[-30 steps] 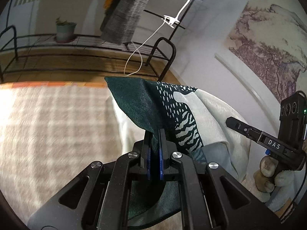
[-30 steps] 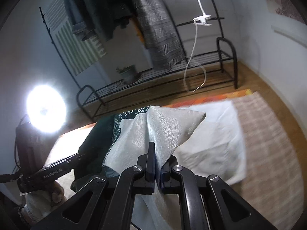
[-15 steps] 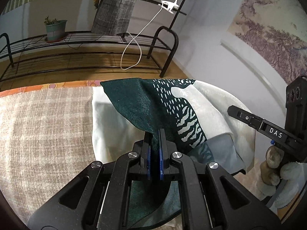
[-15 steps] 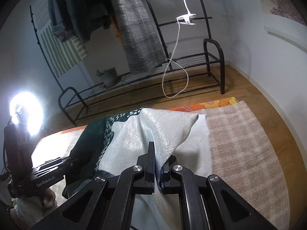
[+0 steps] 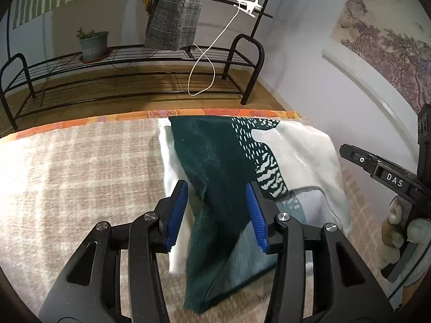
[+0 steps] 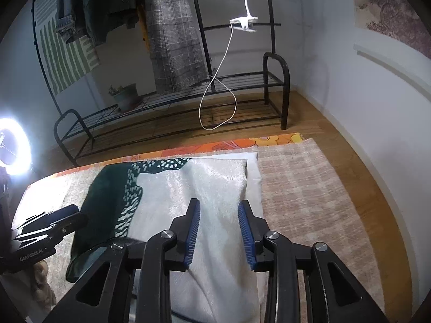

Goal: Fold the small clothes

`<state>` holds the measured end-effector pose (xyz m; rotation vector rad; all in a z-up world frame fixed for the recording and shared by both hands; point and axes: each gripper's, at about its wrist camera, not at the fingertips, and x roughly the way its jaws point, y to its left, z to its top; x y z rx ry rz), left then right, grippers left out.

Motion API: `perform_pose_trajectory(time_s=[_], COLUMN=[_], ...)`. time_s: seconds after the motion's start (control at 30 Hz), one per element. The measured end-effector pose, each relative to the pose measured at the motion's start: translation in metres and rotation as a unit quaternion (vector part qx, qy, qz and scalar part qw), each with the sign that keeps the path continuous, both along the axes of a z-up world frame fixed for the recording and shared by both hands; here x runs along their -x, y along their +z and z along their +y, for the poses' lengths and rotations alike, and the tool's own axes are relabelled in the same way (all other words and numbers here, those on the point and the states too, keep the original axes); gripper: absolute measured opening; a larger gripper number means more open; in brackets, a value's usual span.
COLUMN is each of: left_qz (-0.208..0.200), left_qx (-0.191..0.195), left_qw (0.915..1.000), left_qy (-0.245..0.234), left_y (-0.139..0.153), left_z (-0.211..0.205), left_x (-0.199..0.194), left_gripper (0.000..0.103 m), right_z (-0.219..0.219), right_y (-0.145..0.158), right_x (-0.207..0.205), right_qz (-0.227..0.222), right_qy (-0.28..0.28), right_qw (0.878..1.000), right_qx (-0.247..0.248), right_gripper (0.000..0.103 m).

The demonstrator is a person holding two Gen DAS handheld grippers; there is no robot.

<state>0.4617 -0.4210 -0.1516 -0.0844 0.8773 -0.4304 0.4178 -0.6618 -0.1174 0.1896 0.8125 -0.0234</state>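
Left tongs [image 5: 216,212] wide, right tongs [image 6: 218,232] wide; neither grips cloth [image 6: 188,188]. Cloth folded on rug [image 6: 309,188], far edge, right of middle. Risk: loose top layer snags tong pads on withdrawal, fold opens

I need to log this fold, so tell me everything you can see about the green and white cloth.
The cloth is a small fuzzy piece, dark green on one side and off-white on the other, with white dashes and stripes where the colours meet. It lies folded over itself on the checked blanket, its far edge near the orange border. The left gripper and right gripper are both open around it; contact is unclear.
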Motion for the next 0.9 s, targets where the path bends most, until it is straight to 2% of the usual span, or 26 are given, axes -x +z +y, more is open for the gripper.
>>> perform_pose_trajectory(time_s=[0.43,0.9], left_qz=[-0.045,-0.086], left_qx=[-0.006,0.019], left_qw=[0.9989,0.996], left_qy=[-0.013,-0.018], left_y=[0.062,0.126], left_z=[0.034,0.103], left_x=[0.07,0.18], left_gripper=[0.045,0.045], right_z=[0.022,0.089], right_y=[0.058,0.124], right_x=[0.057,0.169], right_qz=[-0.023,-0.052], right_qy=[-0.016,-0.027], right_qw=[1.0,0.998], right_qx=[0.003,0.004], right_gripper=[0.033,0.033])
